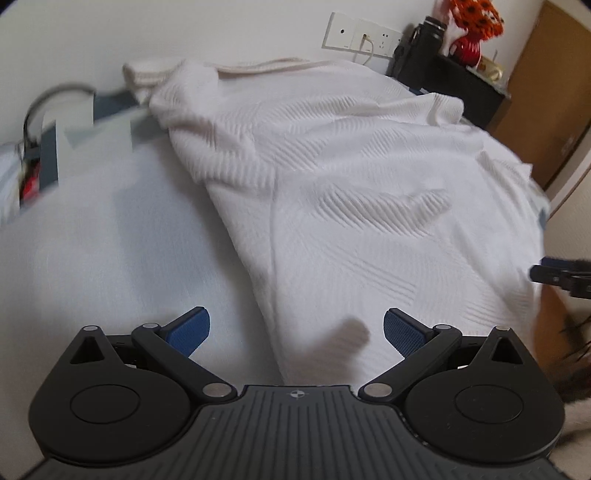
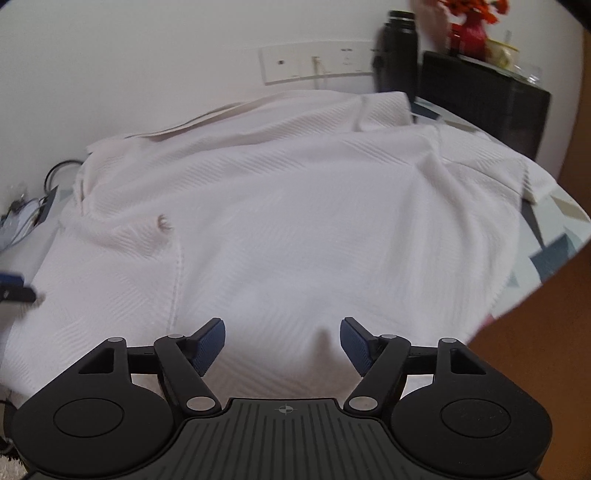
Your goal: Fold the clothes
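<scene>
My left gripper (image 1: pixel 296 333) hangs spread wide and empty above the near left edge of the white knitted garment (image 1: pixel 332 192), one pad over bare bench (image 1: pixel 92 240), the other over cloth. My right gripper (image 2: pixel 282 343) is spread too, holding nothing, over the garment's near hem. The garment lies rumpled across the bench, its far edge by the wall socket panel (image 2: pixel 314 66); a black bottle (image 2: pixel 400 48) stands beyond its far right corner.

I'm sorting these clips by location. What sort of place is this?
Most likely a bedroom or similar room at home: a white garment spread on a patterned bed-like surface, a wall socket panel behind it, and a dark cabinet holding a red vase.
</scene>
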`<state>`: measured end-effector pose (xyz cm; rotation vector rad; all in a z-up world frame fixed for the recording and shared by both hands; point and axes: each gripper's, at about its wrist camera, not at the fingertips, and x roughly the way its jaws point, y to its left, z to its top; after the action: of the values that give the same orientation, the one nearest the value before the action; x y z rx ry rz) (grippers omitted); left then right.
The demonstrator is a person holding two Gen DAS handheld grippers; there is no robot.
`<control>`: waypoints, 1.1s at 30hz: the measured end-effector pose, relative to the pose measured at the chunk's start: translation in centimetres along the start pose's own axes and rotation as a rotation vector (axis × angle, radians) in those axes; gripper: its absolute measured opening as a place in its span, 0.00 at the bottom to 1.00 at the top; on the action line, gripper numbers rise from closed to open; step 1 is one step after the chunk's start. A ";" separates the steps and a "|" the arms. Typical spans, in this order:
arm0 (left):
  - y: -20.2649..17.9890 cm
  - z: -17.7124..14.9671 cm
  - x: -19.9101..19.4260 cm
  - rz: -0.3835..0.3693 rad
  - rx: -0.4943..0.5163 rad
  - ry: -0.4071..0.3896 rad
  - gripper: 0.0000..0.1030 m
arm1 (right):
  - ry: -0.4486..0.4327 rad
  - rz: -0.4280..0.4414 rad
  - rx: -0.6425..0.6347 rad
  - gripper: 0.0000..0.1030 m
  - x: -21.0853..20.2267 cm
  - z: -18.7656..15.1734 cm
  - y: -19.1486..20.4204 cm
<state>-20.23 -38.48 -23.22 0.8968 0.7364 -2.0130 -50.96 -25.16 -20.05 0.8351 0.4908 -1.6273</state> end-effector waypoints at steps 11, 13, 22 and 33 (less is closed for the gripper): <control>-2.5 7.5 6.8 0.096 0.283 0.000 0.99 | 0.000 0.044 -0.228 0.78 2.5 -0.2 6.3; -3.3 8.4 8.7 0.106 0.340 0.013 0.99 | 0.021 0.041 -0.213 0.78 3.0 -0.4 6.1; -4.5 11.0 10.6 0.059 0.289 -0.037 0.99 | 0.032 0.042 -0.187 0.79 3.4 -0.8 5.7; -8.3 9.2 12.3 0.020 0.395 -0.025 1.00 | 0.029 0.042 -0.174 0.80 3.5 -0.8 5.3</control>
<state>-35.56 -46.31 -26.09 1.0931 0.3153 -2.1869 -45.89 -28.13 -22.50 0.7350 0.6226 -1.5121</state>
